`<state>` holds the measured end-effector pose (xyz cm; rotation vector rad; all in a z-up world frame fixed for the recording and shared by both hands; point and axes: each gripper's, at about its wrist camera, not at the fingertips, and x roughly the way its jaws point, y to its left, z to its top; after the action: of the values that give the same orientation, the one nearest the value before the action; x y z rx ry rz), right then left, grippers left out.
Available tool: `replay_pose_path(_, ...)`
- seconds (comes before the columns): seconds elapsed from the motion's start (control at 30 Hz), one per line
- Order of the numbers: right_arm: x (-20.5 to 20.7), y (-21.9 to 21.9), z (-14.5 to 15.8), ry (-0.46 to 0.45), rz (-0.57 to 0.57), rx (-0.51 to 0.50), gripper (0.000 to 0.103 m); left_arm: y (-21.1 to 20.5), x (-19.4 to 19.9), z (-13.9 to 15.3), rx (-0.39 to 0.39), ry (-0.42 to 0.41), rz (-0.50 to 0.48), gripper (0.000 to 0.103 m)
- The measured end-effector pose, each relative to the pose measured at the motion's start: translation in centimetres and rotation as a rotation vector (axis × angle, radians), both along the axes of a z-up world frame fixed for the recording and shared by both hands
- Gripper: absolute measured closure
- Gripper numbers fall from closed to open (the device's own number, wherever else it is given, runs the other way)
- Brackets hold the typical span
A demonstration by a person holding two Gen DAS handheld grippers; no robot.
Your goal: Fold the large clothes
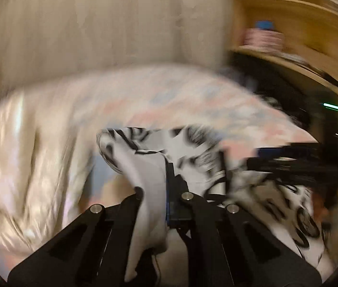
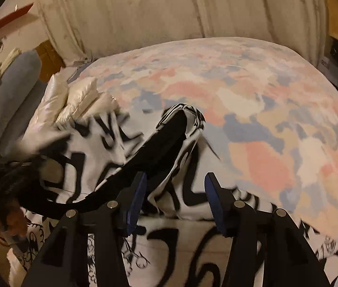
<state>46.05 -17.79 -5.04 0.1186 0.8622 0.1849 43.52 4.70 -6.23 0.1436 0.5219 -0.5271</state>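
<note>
Clearly left gripper [image 1: 161, 191] pinches the black-and-white printed garment [image 2: 111, 148], lettering unreadable; right gripper [image 2: 173, 191] gapes.

Bed [image 2: 252, 110] fills most of the right wrist view; its cover is patterned in blotches of pink, pale blue, cream and tan. Far side: cream curtain [image 2: 145, 12] hanging in vertical folds across the back. Far left: pale wall with a red strip [image 2: 11, 19] and a small dark mark below it; a brown cardboard box [image 2: 49, 57] sits low beside the curtain edge. Left of the bed, a grey-blue padded piece [image 2: 13, 81], kind unclear. Right: light wooden shelving [image 1: 300, 28] holding a pink striped item with something blue on top, blurred. Below the shelf, dark space with a small green light [image 1: 331, 106]. Lighting warm, dim, yellowish.
</note>
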Motion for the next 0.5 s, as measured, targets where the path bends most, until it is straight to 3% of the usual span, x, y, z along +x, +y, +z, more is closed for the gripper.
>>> replay_pose_path(0.13, -3.7, -3.9, 0.1, -0.025, -0.062, 0.036, 0.052, -3.9, -9.2, 0.9, 0.124, -0.208, -0.289, 0.103)
replay_pose_path(0.2, -6.1, -6.1, -0.1, -0.020, -0.090, 0.071, 0.052, -5.1, -13.5, -0.6, 0.241, -0.292, -0.392, 0.103)
replay_pose_path(0.27, -8.3, -7.9, -0.8, 0.000, -0.106, 0.085, 0.052, -6.1, -17.8, -4.3, 0.444, -0.394, -0.496, 0.103)
replay_pose_path(0.4, -12.5, -9.8, -3.1, 0.070, -0.118, 0.066, 0.052, -6.0, -22.0, -12.1, 0.798, -0.529, -0.606, 0.103)
replay_pose_path(0.5, -15.5, -9.8, -4.7, 0.106, -0.103, 0.046, 0.052, -5.1, -22.7, -14.3, 0.861, -0.528, -0.594, 0.103)
